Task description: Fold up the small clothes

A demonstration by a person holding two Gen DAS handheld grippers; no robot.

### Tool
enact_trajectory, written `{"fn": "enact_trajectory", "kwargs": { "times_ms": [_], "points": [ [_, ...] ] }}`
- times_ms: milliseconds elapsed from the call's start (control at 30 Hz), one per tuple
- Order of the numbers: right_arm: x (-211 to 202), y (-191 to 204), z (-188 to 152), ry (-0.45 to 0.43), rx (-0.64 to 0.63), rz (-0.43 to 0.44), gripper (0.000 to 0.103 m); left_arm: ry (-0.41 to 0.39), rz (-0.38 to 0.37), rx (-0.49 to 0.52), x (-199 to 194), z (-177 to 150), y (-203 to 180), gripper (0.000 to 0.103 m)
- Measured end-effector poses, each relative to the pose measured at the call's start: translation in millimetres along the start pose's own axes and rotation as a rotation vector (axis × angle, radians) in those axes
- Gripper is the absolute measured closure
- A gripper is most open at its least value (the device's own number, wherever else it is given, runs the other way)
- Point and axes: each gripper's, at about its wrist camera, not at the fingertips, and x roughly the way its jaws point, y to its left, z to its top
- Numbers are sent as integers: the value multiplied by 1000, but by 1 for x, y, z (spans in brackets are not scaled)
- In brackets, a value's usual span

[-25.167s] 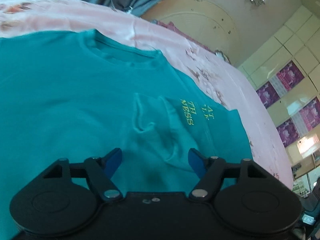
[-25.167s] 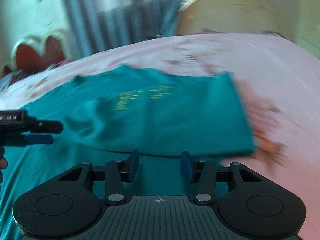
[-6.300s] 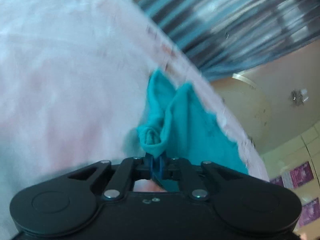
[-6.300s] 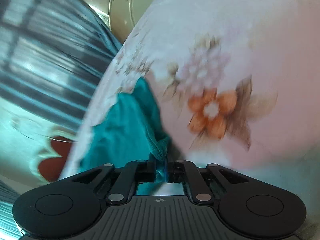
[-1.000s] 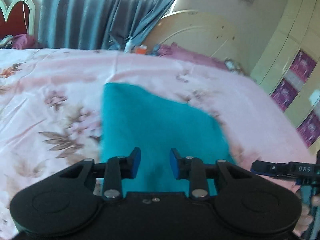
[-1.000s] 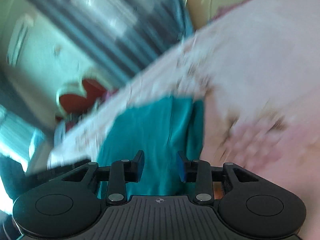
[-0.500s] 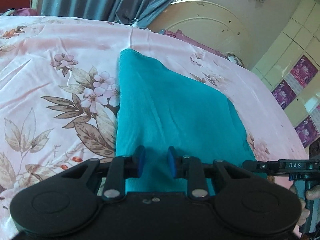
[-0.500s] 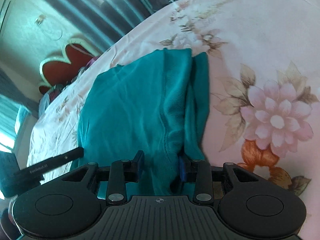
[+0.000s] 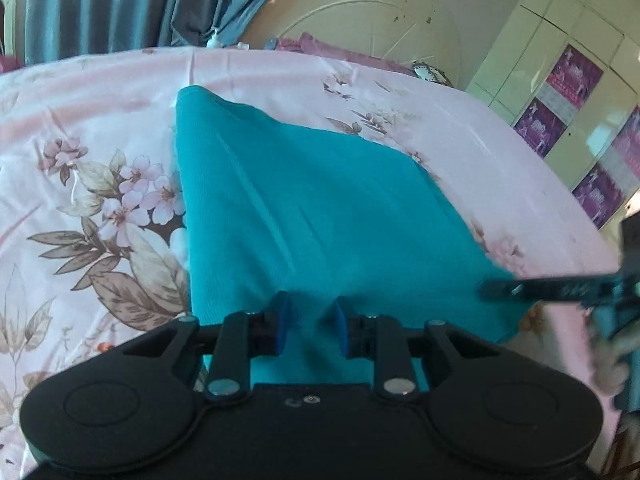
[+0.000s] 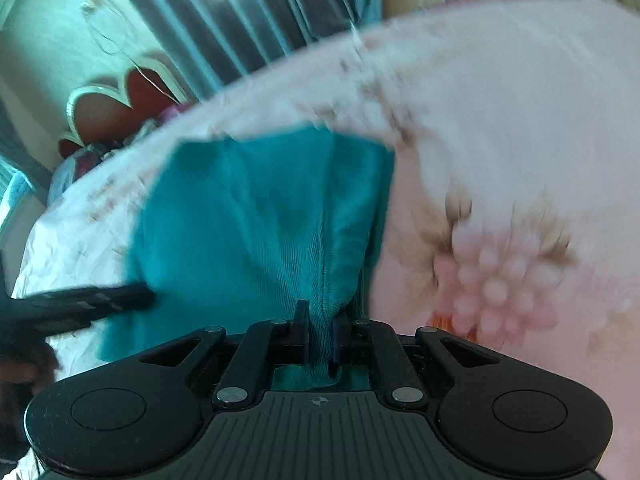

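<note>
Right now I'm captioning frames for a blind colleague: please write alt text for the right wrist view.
The right tool is shut on a bunched edge of a folded teal garment lying on a pink floral bedsheet. The left tool pokes in, blurred, from the left; grey-blue curtains hang behind.
</note>
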Motion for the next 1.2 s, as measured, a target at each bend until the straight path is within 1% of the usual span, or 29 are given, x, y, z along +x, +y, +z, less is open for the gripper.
{"fn": "enact_trajectory", "kwargs": {
  "times_ms": [33, 67, 100, 133, 200, 233, 267, 300, 367, 400, 433, 467, 500, 567, 633, 667, 733, 767, 800, 833, 867, 900, 933, 967, 1000, 1033, 1100, 1167, 1200],
  "points": [
    [-6, 0, 1, -21, 8, 1, 88, -1, -12, -10, -6, 3, 4, 79],
    [-14, 0, 4, -56, 9, -18, 66, -28, -18, -16, -15, 6, 8, 77],
    [-24, -1, 7, -107, 5, -46, 52, -60, -19, -12, -24, 10, 12, 73],
    [-33, -5, 13, -167, 12, -50, 45, -85, -14, -5, -28, 16, 15, 73],
    [-33, -14, 33, -195, 59, -33, 45, -114, -1, 1, -27, 33, 24, 72],
    [-28, -12, 45, -201, 44, -39, 59, -120, 13, 3, -21, 44, 28, 72],
    [-21, -5, 56, -209, 7, -50, 78, -125, 12, 7, -14, 54, 30, 72],
    [-14, 1, 65, -210, -21, -56, 81, -121, 12, 8, -6, 63, 32, 72],
    [9, 12, 80, -174, -72, -56, 82, -101, 18, 25, 16, 75, 34, 72],
    [25, 18, 83, -138, -118, -90, 82, -92, 17, 30, 27, 78, 36, 72],
    [42, 19, 80, -73, -167, -157, 82, -80, 2, 32, 39, 77, 37, 72],
    [61, 16, 73, 21, -201, -233, 82, -34, 5, 46, 55, 74, 40, 69],
    [58, 12, 66, -5, -218, -220, 82, -16, 15, 69, 64, 70, 40, 70],
    [49, 10, 67, -8, -199, -223, 82, -34, 9, 71, 59, 69, 39, 70],
    [32, 15, 67, -129, -217, -217, 82, -92, -7, 78, 48, 72, 40, 70],
    [30, 20, 71, -156, -214, -198, 82, -110, -11, 77, 46, 75, 42, 70],
    [34, 30, 80, -184, -223, -157, 82, -124, 15, 72, 52, 85, 47, 70],
    [41, 35, 84, -175, -239, -151, 82, -118, 14, 66, 59, 90, 51, 70],
    [54, 36, 86, -139, -251, -161, 82, -84, 29, 62, 69, 94, 56, 70],
    [75, 34, 89, -62, -257, -217, 82, -38, 44, 72, 80, 96, 58, 71],
    [90, 30, 87, -14, -253, -252, 82, -48, 44, 83, 83, 97, 59, 70],
    [90, 26, 91, -41, -232, -235, 82, -50, 56, 74, 84, 103, 59, 74],
    [91, 25, 94, -39, -214, -234, 82, -65, 65, 76, 81, 107, 57, 74],
    [89, 27, 96, -61, -218, -243, 82, -95, 58, 90, 79, 109, 56, 73],
    [88, 30, 97, -85, -236, -256, 82, -98, 45, 85, 82, 112, 57, 72],
    [92, 32, 99, -86, -245, -259, 82, -74, 38, 75, 88, 114, 60, 72],
    [104, 32, 106, -70, -236, -284, 82, -22, 27, 73, 107, 119, 62, 65],
    [108, 31, 110, -74, -213, -309, 82, -34, 30, 76, 109, 124, 62, 65],
    [105, 32, 112, -81, -207, -313, 82, -32, 26, 51, 105, 125, 63, 68]
  ]
}}
